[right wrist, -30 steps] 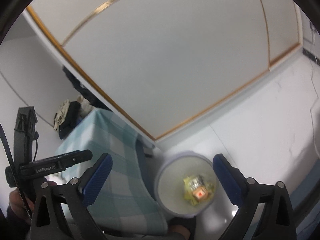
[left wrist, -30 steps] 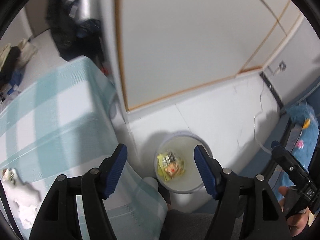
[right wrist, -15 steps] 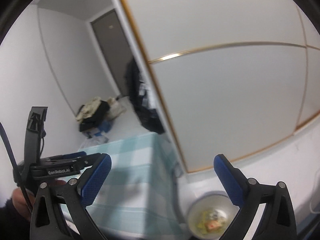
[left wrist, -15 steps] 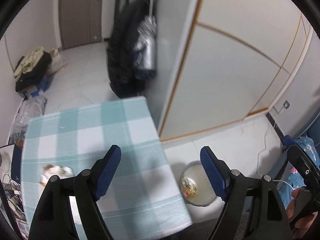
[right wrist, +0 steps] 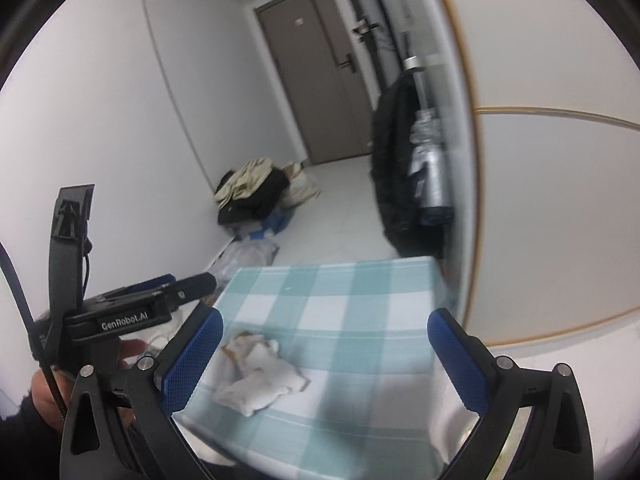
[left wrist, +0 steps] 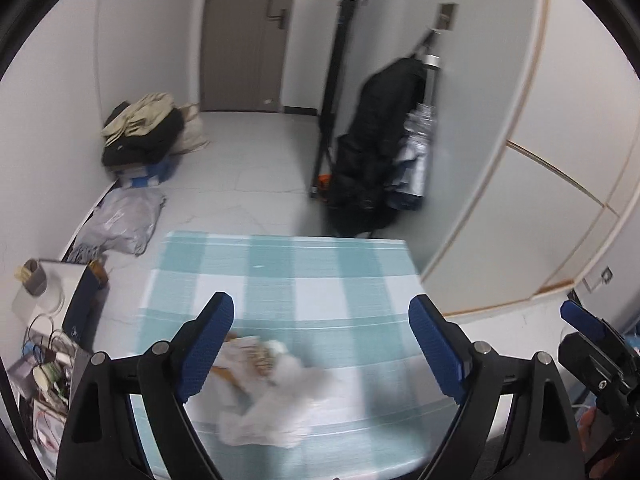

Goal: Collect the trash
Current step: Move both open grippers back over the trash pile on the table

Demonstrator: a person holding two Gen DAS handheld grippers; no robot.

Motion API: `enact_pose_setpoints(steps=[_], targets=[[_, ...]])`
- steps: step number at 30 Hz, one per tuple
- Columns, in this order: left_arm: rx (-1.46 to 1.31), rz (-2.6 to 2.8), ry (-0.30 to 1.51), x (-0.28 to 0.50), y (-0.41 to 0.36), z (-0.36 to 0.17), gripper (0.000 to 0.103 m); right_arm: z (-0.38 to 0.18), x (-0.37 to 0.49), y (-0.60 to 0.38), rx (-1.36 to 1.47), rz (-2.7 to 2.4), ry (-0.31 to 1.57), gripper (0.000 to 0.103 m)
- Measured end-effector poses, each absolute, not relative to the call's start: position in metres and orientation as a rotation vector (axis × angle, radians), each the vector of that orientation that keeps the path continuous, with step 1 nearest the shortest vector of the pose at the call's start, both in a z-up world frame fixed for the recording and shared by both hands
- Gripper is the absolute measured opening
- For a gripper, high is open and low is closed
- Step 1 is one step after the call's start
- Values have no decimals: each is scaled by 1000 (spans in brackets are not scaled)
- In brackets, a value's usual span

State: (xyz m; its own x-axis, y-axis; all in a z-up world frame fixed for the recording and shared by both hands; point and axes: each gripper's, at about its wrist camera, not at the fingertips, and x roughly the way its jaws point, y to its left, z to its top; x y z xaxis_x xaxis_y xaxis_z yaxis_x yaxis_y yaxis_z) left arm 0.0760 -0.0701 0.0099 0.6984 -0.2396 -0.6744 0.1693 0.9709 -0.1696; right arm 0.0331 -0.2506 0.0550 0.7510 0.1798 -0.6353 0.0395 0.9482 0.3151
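Blurring crumpled trash (left wrist: 272, 392); contents indistinct

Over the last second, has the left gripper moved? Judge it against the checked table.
Yes. The left gripper swung from the floor bin up over the checked table.

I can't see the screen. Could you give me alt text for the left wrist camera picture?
A crumpled white tissue-and-wrapper heap of trash lies on a table under a teal-and-white checked cloth, framed by the open blue-padded left gripper, which holds nothing. Beyond are a pale tiled floor, a grey door and a hanging black coat.
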Motion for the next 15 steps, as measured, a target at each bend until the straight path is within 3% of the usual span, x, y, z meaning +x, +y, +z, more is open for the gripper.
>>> enact_pose_setpoints(steps=[15], targets=[[-303, -194, 813, 85, 39, -25, 87, -1, 102, -158, 165, 206, 901, 103]])
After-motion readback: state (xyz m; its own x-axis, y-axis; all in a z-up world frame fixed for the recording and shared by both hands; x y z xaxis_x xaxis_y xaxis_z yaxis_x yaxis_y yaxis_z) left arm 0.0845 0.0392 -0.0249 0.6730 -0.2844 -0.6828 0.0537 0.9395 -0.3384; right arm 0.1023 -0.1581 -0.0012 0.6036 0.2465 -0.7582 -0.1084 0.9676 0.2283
